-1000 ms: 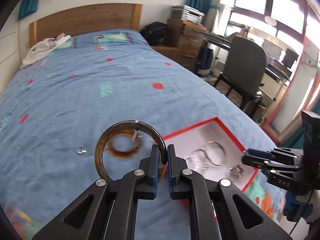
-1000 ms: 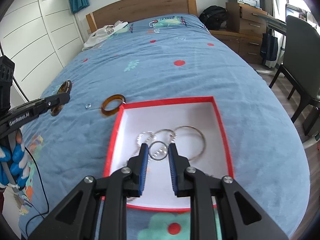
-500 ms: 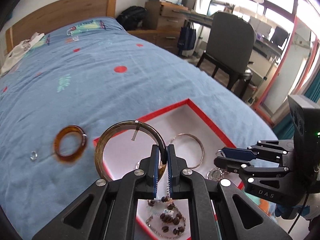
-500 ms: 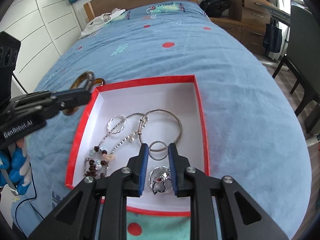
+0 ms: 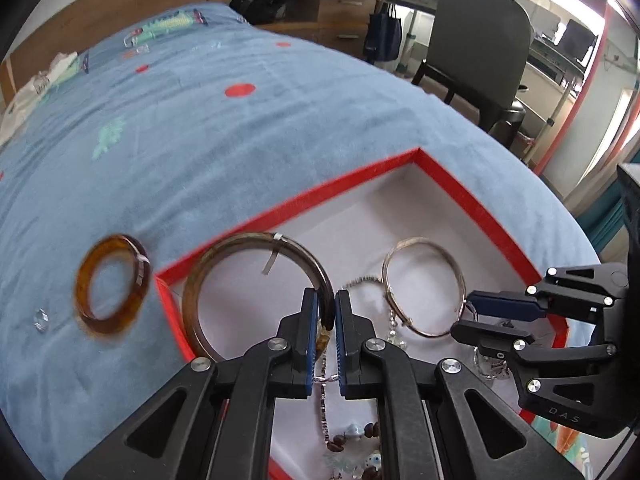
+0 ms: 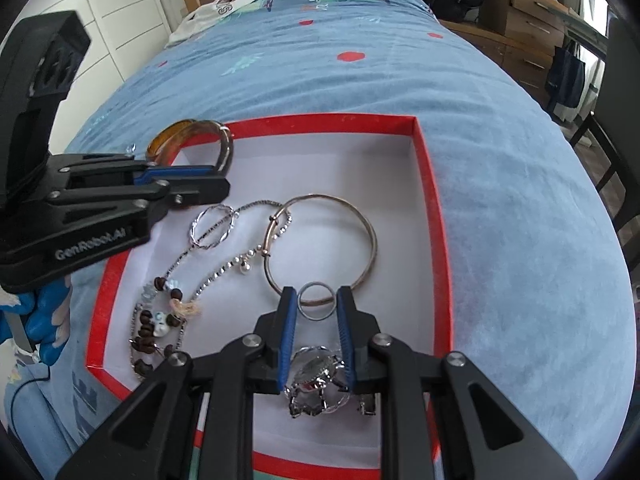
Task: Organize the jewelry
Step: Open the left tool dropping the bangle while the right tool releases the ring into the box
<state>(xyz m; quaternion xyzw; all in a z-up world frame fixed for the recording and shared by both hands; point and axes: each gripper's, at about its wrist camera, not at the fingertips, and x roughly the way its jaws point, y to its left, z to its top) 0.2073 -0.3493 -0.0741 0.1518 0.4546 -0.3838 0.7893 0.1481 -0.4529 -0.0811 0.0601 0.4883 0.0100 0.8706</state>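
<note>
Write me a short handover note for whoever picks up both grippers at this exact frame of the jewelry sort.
Left gripper: shut on the dark bangle, held over the near-left corner of the red box.
Right gripper: shut on a small silver ring, held over the box.
In the box: thin silver bangle, twisted silver hoop, silver chain, brown bead string, shiny pendant piece.
On the bedspread: amber bangle and a small clear ring, left of the box.
Left to do: release both held pieces into the box, then collect those two.
</note>
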